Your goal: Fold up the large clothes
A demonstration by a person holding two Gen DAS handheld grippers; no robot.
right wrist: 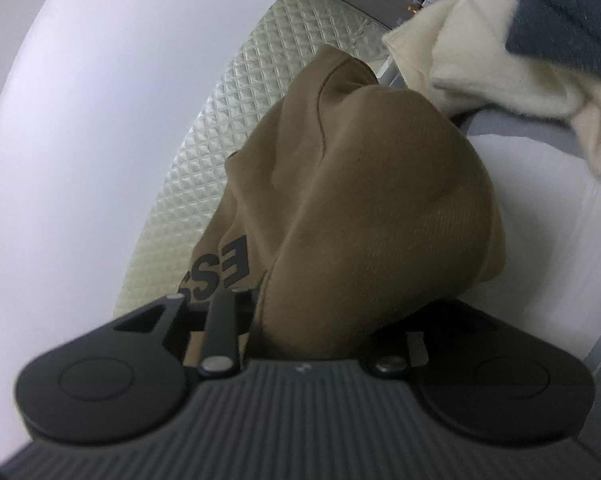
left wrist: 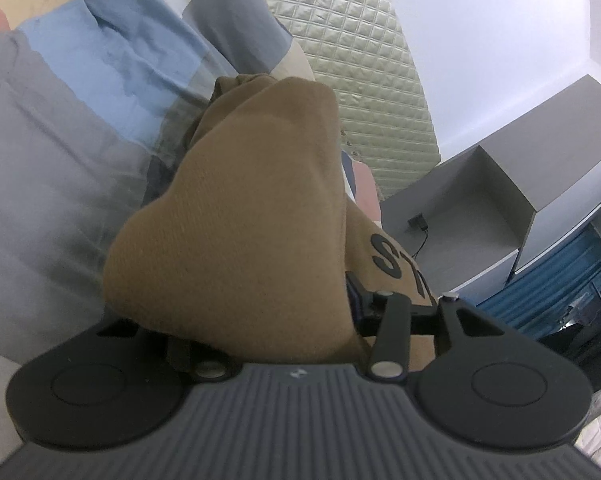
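A brown sweatshirt (left wrist: 240,200) with black letters (left wrist: 388,260) rises in a thick wad out of my left gripper (left wrist: 260,288). It drapes over the fingers and hides the tips; only the right-hand linkage (left wrist: 392,320) shows. The jaws stand partly apart with the fabric bunched between them, and the gripper looks shut on it. In the right wrist view the same sweatshirt (right wrist: 380,200), with black letters (right wrist: 224,272) at its lower left, billows up from my right gripper (right wrist: 320,304) and covers its fingertips too. That gripper also looks shut on the bunched cloth.
A patchwork bedcover (left wrist: 60,120) in blue, grey and beige lies at the left. A quilted pale panel (left wrist: 340,60) stands behind it. A grey bedside unit (left wrist: 480,200) with a plug and cable (left wrist: 418,222) is at the right. Cream fluffy fabric (right wrist: 480,48) hangs at the right view's upper right.
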